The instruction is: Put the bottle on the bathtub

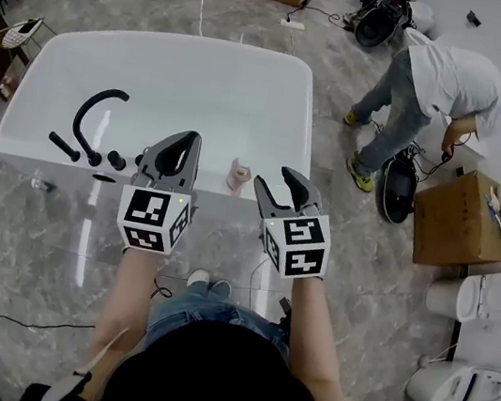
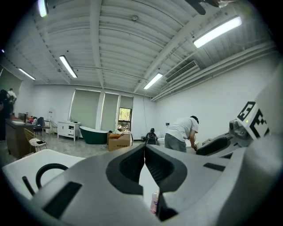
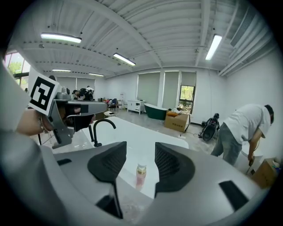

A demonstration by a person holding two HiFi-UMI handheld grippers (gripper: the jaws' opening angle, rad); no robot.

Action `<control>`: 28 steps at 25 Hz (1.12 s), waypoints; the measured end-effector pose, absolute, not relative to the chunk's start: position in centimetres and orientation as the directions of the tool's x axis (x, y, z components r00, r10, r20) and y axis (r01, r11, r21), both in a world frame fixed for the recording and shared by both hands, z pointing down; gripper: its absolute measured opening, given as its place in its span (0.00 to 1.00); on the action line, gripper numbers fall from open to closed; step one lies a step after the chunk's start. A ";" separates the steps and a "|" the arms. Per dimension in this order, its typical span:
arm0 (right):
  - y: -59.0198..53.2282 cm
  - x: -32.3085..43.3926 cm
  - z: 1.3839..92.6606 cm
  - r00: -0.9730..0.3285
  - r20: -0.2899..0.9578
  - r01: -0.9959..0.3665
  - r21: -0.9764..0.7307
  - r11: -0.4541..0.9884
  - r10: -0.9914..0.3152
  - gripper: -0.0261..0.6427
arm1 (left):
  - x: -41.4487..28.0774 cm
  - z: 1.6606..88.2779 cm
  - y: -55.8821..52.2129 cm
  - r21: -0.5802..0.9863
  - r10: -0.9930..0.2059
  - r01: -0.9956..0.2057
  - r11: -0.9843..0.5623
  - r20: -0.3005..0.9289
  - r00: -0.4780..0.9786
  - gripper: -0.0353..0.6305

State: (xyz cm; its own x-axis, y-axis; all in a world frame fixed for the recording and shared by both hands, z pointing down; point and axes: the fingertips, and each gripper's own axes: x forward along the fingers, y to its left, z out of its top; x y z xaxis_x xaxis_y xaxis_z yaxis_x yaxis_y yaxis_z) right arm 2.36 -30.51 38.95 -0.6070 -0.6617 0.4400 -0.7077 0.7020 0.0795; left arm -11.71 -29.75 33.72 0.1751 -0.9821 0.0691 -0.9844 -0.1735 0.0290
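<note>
Hovering nearest the wearer, the left gripper [image 2: 144, 150] has its grey jaws pressed together on nothing, while the right gripper [image 3: 140, 154] has its jaws spread and empty. Just beyond them, a small pink plastic bottle with a pale cap [image 3: 140, 175] stands upright on the near rim of the glossy white bathtub [image 1: 174, 58], touching neither claw. Placement looks done; only backing away seems left. Farther along the rim stands a curved black faucet [image 1: 91, 119].
</note>
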 end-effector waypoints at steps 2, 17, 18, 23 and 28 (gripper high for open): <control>-29.9 2.6 37.5 -0.597 0.407 -0.712 0.128 0.690 -0.691 0.32 | -11.5 32.9 -29.3 0.019 -0.983 -0.984 -0.175 0.056 0.176 0.07; -28.8 6.4 29.9 -0.540 0.194 -0.812 0.136 0.568 -0.819 0.06 | -9.8 28.9 -28.0 -0.046 -0.980 -0.979 -0.196 -0.021 0.197 0.07; -28.8 6.6 29.7 -0.539 0.194 -0.811 0.145 0.567 -0.820 0.06 | -9.8 28.9 -27.9 -0.048 -0.980 -0.979 -0.197 -0.022 0.198 0.07; -29.9 8.4 28.4 -0.504 0.187 -0.828 0.173 0.533 -0.843 0.06 | -10.4 27.9 -28.1 -0.059 -0.980 -0.979 -0.194 -0.031 0.196 0.07; -30.4 10.8 27.0 -0.489 0.153 -0.842 0.176 0.511 -0.859 0.06 | -10.7 27.2 -28.4 -0.073 -0.981 -0.980 -0.187 -0.046 0.190 0.07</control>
